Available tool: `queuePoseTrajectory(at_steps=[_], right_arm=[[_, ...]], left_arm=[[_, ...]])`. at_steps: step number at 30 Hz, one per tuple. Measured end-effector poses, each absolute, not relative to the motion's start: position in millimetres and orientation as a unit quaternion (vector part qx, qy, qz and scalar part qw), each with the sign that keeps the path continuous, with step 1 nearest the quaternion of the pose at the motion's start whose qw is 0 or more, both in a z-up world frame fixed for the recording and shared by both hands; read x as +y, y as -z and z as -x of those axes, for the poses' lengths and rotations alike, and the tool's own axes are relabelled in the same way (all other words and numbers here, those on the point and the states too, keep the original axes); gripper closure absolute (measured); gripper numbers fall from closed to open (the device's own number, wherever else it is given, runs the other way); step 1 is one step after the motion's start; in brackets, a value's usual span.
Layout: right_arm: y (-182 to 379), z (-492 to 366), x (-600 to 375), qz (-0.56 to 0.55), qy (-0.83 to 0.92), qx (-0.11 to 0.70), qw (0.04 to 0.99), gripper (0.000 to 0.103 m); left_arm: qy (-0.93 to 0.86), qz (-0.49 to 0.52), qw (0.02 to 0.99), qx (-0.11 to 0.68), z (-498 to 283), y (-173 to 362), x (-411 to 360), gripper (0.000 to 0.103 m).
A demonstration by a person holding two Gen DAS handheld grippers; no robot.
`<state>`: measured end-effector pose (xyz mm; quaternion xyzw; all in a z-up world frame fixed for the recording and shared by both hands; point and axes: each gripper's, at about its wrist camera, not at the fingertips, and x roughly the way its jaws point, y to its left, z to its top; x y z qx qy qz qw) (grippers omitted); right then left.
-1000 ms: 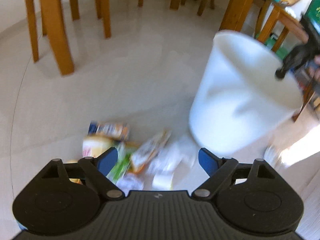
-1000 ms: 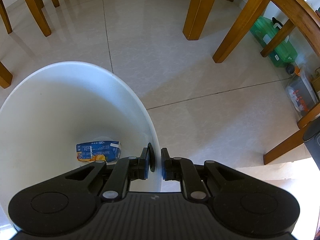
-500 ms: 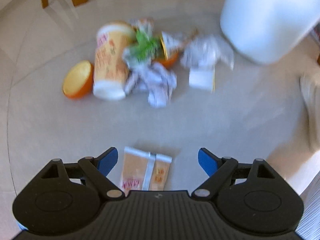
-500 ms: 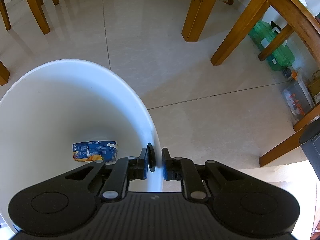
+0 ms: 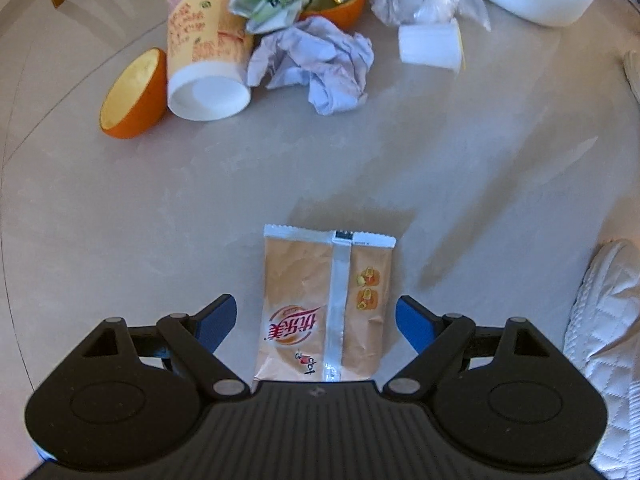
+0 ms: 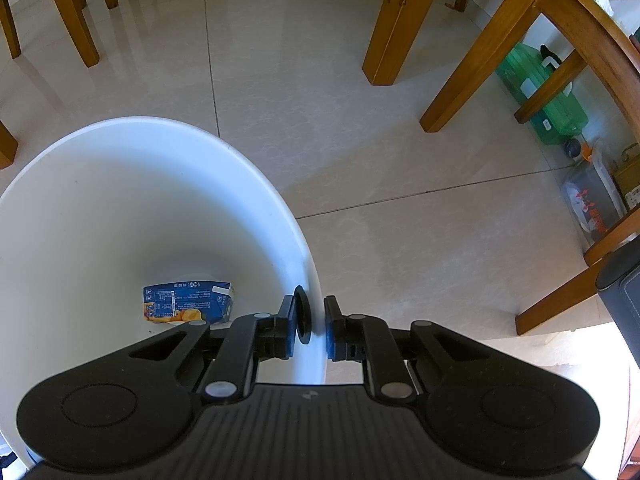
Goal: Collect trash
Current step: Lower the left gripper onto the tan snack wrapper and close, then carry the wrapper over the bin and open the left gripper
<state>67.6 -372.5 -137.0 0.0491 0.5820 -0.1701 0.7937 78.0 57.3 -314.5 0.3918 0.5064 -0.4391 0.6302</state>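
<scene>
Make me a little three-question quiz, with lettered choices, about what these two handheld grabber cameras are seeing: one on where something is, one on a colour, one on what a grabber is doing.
1. Where does the tan snack packet lie?
A. Inside the bucket
B. Flat on the floor between the open fingers of the left gripper
C. On top of the paper cup

2. What colour is the carton at the bottom of the white bucket?
A. Mostly blue
B. Red
C. Plain black

3. What is the right gripper doing?
A. Hanging open over the floor
B. Gripping a chair leg
C. Clamped on the bucket's rim

Answers: 1 B, the packet sits on the tiles with a blue finger at each side, neither touching it. 2 A, blue with an orange picture at one edge. 3 C, one finger is inside the wall and one outside.
</scene>
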Motion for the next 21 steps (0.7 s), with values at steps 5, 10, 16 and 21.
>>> queuePoseTrajectory(at_steps=[5,10,16,21], right_arm=[[136,-68,-371,-0.049,0.171,0.582,0.794,0.086],[137,-67,-371,-0.05,0.171,0.582,0.794,0.086],[137,-67,-371,-0.048,0.171,0.582,0.794,0.086],[137,-67,-373,-0.047,0.171,0.582,0.794,0.086]], left_arm=[[0.438,-0.377,0.628,0.521,-83,318,60,0.019],[0.438,-0.349,0.635,0.532,-84,312,60,0.032],[0.425,-0.328,0.643,0.546,-84,307,60,0.036],[0.418,-0.318,0.647,0.553,-86,297,58,0.039]])
